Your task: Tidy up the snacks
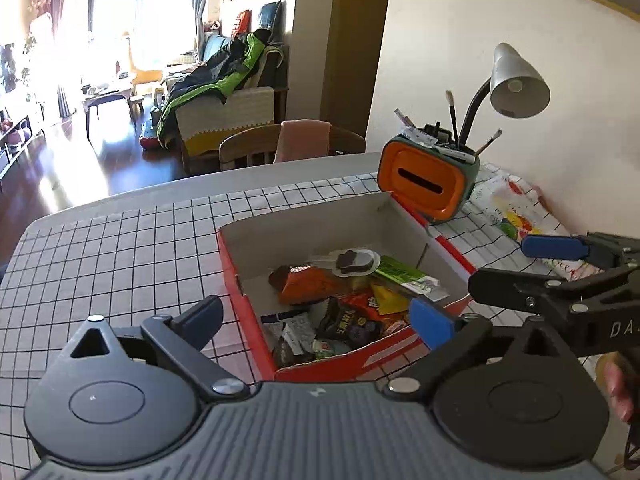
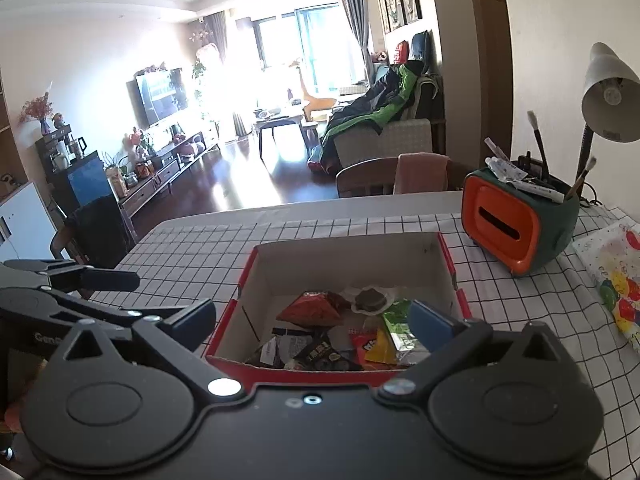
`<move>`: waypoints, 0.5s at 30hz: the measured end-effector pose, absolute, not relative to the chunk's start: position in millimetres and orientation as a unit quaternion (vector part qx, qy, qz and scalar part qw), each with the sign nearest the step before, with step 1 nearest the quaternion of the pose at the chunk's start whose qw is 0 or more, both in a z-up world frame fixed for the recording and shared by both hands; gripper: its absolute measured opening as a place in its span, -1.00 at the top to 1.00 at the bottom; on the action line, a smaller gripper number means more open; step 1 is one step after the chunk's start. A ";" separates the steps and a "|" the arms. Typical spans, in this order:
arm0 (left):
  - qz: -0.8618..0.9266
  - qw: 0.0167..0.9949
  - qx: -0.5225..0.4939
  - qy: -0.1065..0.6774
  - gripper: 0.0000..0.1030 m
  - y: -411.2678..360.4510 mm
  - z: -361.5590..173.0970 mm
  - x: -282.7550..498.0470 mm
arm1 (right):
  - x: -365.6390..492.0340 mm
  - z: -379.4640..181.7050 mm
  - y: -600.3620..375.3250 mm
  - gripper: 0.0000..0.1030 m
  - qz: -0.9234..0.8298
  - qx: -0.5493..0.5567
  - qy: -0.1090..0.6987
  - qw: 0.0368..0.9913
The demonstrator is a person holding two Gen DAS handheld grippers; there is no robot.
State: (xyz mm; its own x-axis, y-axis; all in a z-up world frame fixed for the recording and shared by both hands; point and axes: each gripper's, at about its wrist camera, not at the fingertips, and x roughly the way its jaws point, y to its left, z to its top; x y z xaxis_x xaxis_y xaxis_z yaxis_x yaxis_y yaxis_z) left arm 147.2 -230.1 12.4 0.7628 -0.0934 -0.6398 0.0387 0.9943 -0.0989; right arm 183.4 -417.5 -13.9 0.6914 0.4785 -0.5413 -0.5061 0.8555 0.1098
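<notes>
a big table (image 2: 192,248) with a black and white checked cloth (image 1: 120,248) fills the near part of both views. on it sits a red cardboard box (image 2: 448,256) with white inside walls, open on top. the snacks lie inside the box in a messy pile: an orange bag (image 1: 308,286), a green packet (image 1: 404,274), a yellow packet (image 1: 386,300) and a dark packet (image 1: 348,324). to the far right of the box stands an orange and green holder (image 2: 516,224) with brushes in it, and a grey lamp (image 2: 608,92) bends over it. a bright paper pack (image 2: 616,280) lies on the right. the left gripper (image 1: 316,314) hangs over the near side of the box, spread wide and holding nothing. the right gripper (image 2: 312,318) is also spread wide over the box, holding nothing.
</notes>
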 end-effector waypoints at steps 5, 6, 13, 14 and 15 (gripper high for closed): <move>-0.032 0.940 -0.039 0.338 -1.00 -232.8 14.6 146.9 | 180.2 -13.8 -425.7 -0.99 0.261 -0.017 0.287 0.921; -0.034 0.940 -0.042 0.336 -1.00 -232.7 15.7 146.4 | 178.8 -13.8 -426.7 -0.99 0.260 -0.018 0.286 0.922; -0.033 0.946 -0.036 0.322 -1.00 -241.1 23.4 143.6 | 171.9 -11.3 -433.3 -1.00 0.255 -0.017 0.274 0.927; -0.033 0.945 -0.036 0.322 -1.00 -242.1 23.9 143.5 | 171.2 -11.1 -433.8 -0.99 0.254 -0.017 0.271 0.928; -0.035 0.945 -0.038 0.322 -1.00 -242.7 24.3 143.6 | 170.1 -10.4 -434.2 -0.99 0.254 -0.017 0.268 0.929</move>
State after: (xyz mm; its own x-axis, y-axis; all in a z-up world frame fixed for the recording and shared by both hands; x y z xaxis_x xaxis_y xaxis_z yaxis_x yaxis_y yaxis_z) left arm 143.6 -242.7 24.3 0.7897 -0.0913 -0.6066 0.0423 0.9946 -0.0947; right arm 170.1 -434.2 -10.4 0.7281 0.4623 -0.5061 -0.4806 0.8708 0.1039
